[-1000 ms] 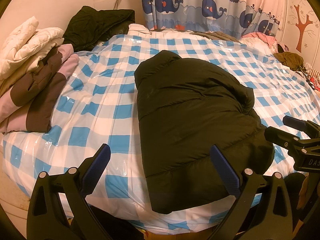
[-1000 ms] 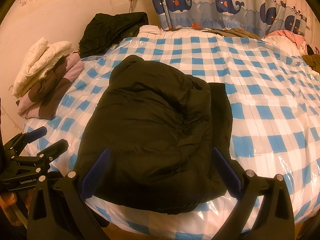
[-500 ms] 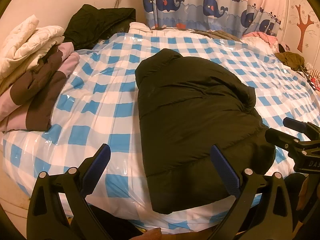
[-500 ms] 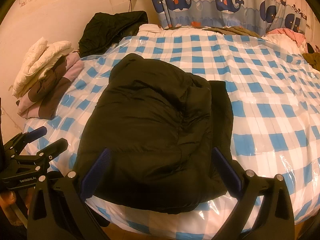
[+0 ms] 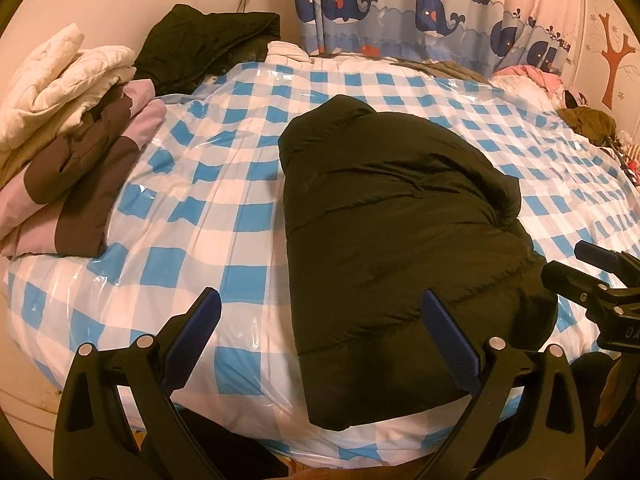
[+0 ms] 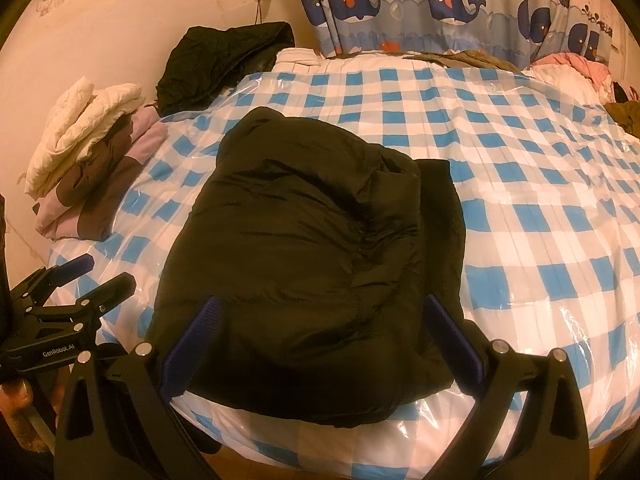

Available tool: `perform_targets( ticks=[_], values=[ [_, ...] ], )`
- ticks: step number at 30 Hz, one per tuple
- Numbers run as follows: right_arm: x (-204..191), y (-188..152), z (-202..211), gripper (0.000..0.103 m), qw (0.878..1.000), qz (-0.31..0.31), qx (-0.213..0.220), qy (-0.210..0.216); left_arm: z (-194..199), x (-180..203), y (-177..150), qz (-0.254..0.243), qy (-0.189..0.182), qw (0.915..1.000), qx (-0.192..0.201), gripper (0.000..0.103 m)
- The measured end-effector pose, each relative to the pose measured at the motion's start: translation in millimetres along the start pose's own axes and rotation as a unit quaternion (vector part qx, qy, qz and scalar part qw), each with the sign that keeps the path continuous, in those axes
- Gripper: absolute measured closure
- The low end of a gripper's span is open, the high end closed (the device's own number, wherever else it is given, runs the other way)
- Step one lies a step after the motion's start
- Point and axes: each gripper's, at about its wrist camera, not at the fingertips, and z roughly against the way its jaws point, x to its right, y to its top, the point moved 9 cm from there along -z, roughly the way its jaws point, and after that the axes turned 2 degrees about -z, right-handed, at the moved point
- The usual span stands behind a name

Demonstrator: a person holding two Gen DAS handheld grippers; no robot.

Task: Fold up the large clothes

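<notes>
A black puffer jacket (image 5: 396,216) lies folded lengthwise on the blue-and-white checked bed (image 5: 224,208), its hem at the near edge; it also shows in the right wrist view (image 6: 304,256). My left gripper (image 5: 320,316) is open and empty, above the near edge to the left of the jacket's hem. My right gripper (image 6: 322,316) is open and empty, just short of the jacket's hem, with its jaws spanning it. Each gripper shows at the side of the other's view: the right gripper (image 5: 600,280) and the left gripper (image 6: 68,288).
A stack of folded cream and pink-brown clothes (image 5: 68,152) sits at the bed's left side. A dark garment (image 5: 208,44) lies at the far left corner. Loose clothes (image 5: 588,120) lie at the far right. A whale-print curtain (image 5: 420,12) hangs behind.
Both grippers have drifted slightly forward and upward over the bed's edge. The jacket has not moved. Both grippers stay open.
</notes>
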Motion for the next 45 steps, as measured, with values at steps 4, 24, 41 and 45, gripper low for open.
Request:
perform_targets(
  ticks=[4, 24, 41, 45],
  values=[
    [0.1, 0.4, 0.4, 0.006, 1.000, -0.001, 0.000, -0.001, 0.2, -0.4, 0.1, -0.005, 0.002, 1.0000, 0.001, 0.007],
    [0.3, -0.7, 0.5, 0.006, 1.000, -0.001, -0.001, 0.000, 0.6, -3.8, 6.8, -0.008, 0.016, 0.9998, 0.003, 0.007],
    [3.2, 1.8, 1.6, 0.006, 1.000, 0.000, -0.002, 0.002, -3.8, -5.0, 4.6, -0.001, 0.012, 0.9999, -0.007, 0.007],
    [3.6, 0.6, 1.0, 0.006, 1.000, -0.001, -0.002, 0.003, -6.4, -3.9, 1.6, 0.012, -0.013, 0.9997, -0.017, 0.007]
  ],
)
